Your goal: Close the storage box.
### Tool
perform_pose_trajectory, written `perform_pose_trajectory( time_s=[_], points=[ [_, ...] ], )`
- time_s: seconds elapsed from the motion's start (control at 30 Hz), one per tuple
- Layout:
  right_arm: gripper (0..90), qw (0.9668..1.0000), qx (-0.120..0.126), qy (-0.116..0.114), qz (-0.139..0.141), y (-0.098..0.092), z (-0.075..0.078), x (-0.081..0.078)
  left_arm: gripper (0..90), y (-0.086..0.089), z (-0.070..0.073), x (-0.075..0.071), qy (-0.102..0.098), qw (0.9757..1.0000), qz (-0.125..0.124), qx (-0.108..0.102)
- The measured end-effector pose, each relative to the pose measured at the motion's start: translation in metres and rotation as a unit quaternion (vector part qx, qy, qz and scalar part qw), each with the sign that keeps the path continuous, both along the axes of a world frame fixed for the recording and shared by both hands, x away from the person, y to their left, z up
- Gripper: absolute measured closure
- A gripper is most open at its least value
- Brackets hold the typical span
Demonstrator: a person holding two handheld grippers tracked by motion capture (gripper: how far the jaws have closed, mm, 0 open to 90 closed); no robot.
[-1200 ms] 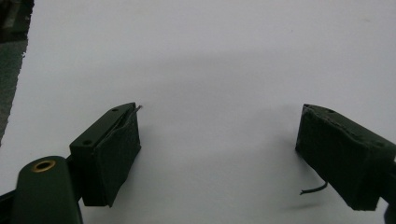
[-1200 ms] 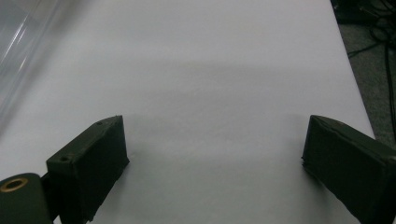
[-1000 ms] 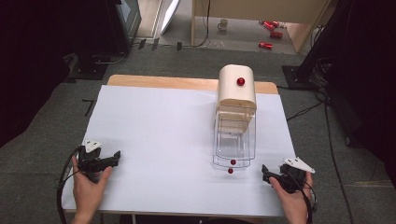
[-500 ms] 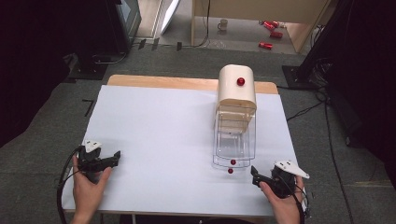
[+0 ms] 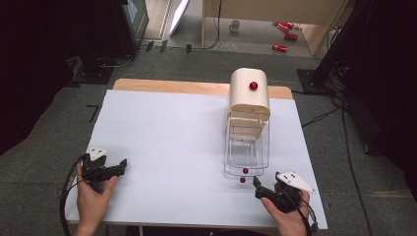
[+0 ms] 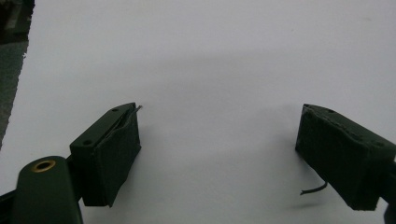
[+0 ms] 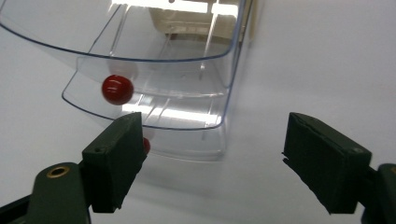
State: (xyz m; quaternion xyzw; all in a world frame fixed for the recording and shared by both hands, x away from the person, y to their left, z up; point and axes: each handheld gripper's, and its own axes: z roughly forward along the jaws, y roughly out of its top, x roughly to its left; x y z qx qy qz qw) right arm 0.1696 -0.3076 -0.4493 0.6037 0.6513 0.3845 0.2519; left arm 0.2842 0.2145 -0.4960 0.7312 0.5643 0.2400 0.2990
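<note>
Right gripper closes in on the clear drawers

Since the earlier frames, the right hand has carried its gripper leftward and forward, toward the front of the drawer unit, while the left one has stayed put at the near left of the table.

Left to right in the high view: the left gripper (image 5: 118,166) rests low over the white sheet-covered table (image 5: 167,132), held by the person's left hand (image 5: 92,196); its own view shows the jaws spread wide apart over bare white surface, nothing between them. Well to the right stands the cream round-topped cabinet with a red knob (image 5: 249,91), its clear plastic drawers (image 5: 246,152) pulled out toward the person. One small red bead (image 5: 245,170) sits at the front of a drawer, a second red bead (image 5: 242,180) just ahead of it. The right gripper (image 5: 256,188) lies just beside that bead, jaws released and wide, with the drawer front (image 7: 154,93) between them and the upper bead (image 7: 117,89) above the left jaw
</note>
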Motion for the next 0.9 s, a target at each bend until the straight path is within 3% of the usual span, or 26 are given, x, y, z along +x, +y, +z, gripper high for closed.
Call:
perform_pose_trajectory(
  time_s=[0.17,0.33,0.57,0.9],
  points=[
    [24.6,1.0,-0.008,-0.005,0.003,0.009,0.0,-0.001,13.8,0.0,0.0,0.0,0.0,1.0,0.0,0.0],
    [38.4,0.9998,-0.008,-0.018,-0.005,0.021,0.001,-0.001,13.8,0.0,0.0,0.0,0.0,1.0,0.0,0.0],
    [48.8,0.9997,-0.009,-0.021,0.004,0.032,0.0,0.0,13.7,0.0,0.0,0.0,0.0,1.0,0.0,0.0],
    [63.8,0.9995,0.008,-0.026,0.015,0.044,-0.004,0.003,13.7,0.0,0.0,0.0,0.0,1.0,0.0,0.0]
  ],
)
